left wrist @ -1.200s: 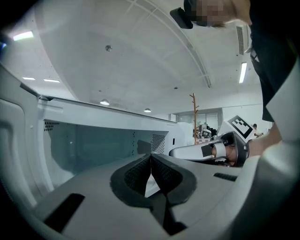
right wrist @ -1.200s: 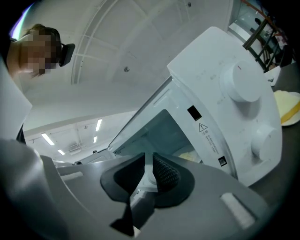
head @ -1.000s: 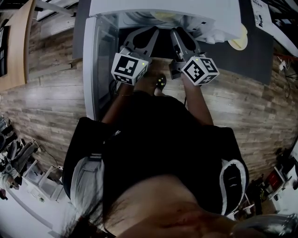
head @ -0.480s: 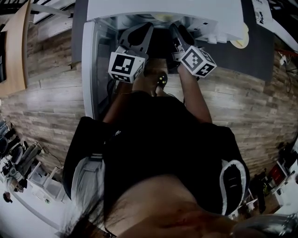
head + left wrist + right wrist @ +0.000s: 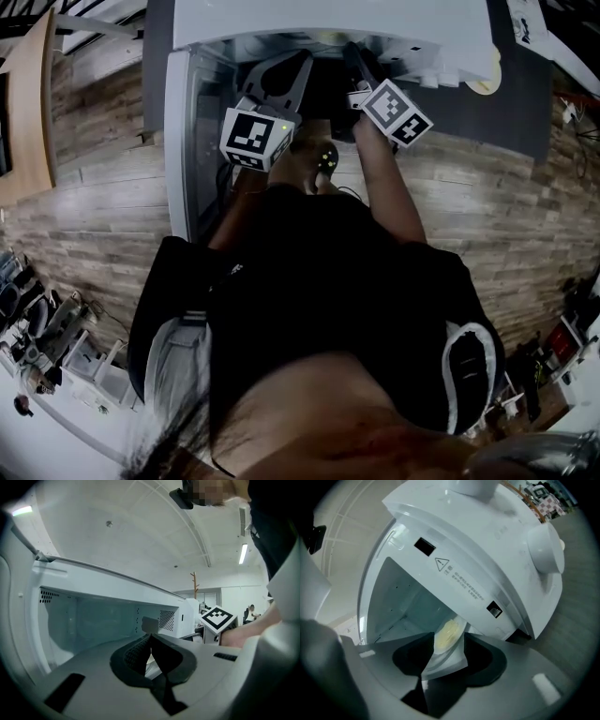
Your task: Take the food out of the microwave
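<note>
**Right claw reaching for the plate in the open microwave**

Head view: the person is standing over one white microwave whose door is swung open to the left of both claws. The left gripper is hovering at the mouth of the oven. The right gripper is reaching further in, ahead of its partner. Two grippers are showing, and the food cannot be made out from here.

Left gripper view: the claw is clenched, its tips meeting with only a sliver of light below them, and it is grasping nothing. The empty-looking left part of the cavity is lying straight ahead of it. The right gripper's marker cube is showing off to its right.

Right gripper view: this claw is released, its jaws standing apart. One white plate is filling the gap between them, with its near rim seemingly reaching in between the pads. One pale yellow portion of food is sitting on the plate just beyond the tips, on the cavity floor. One round knob is sitting on the microwave's front panel, well off to the claw's right.

Judging from this, the step in hand is getting a grip on the plate's rim. Doing it well probably means:
- seating the rim deep between the pads before clenching;
- keeping the pads off the food;
- holding the plate level and drawing it straight out, clear of the door frame.

The idle left claw could support the far rim if the plate sags.
</note>
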Demonstrator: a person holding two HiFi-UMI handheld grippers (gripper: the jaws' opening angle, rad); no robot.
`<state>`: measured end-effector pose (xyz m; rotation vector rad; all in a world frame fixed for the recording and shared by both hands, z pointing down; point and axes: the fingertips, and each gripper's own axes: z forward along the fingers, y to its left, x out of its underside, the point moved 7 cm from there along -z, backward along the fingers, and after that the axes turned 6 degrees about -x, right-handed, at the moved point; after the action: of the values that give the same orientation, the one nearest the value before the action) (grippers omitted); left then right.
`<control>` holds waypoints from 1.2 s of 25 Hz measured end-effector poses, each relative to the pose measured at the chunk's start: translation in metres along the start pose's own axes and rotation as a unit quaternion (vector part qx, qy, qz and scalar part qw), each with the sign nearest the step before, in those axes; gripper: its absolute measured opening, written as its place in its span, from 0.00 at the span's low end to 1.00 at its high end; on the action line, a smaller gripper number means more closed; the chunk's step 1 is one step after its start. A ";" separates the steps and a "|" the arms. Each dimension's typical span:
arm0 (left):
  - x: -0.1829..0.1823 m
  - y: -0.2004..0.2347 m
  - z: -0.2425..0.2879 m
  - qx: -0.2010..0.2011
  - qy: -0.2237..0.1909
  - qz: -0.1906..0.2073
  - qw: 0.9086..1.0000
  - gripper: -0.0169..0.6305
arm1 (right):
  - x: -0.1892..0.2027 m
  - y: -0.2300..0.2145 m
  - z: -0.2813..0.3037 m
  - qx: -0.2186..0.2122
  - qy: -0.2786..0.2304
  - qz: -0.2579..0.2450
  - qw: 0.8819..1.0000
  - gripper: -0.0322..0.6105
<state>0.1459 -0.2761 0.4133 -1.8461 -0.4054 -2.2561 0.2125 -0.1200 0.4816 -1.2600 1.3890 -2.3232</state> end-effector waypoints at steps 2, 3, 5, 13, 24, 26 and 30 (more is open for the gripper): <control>0.001 -0.002 0.000 0.005 0.002 0.000 1.000 0.04 | 0.001 -0.004 0.001 0.003 -0.003 0.016 1.000 0.31; 0.002 -0.002 0.000 0.007 0.003 -0.001 1.000 0.04 | 0.001 -0.005 0.002 0.005 -0.003 0.018 1.000 0.31; 0.002 0.000 -0.001 0.008 0.004 -0.004 1.000 0.04 | 0.002 -0.006 0.004 0.010 -0.003 0.022 1.000 0.31; 0.002 0.004 -0.003 0.007 0.002 -0.004 1.000 0.04 | 0.000 -0.010 0.012 0.036 -0.003 0.041 0.999 0.31; -0.001 0.006 -0.005 0.001 0.000 -0.020 1.000 0.04 | -0.003 -0.008 0.025 0.047 0.000 0.064 0.997 0.31; -0.001 0.007 -0.005 -0.003 0.000 -0.023 1.000 0.04 | -0.004 -0.009 0.028 0.050 -0.001 0.068 0.996 0.31; -0.005 0.009 -0.008 -0.001 -0.004 -0.015 1.000 0.04 | -0.005 -0.010 0.031 0.063 -0.005 0.073 0.995 0.26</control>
<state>0.1426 -0.2876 0.4080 -1.8639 -0.4356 -2.2690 0.2406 -0.1324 0.4937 -1.0939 1.2635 -2.2638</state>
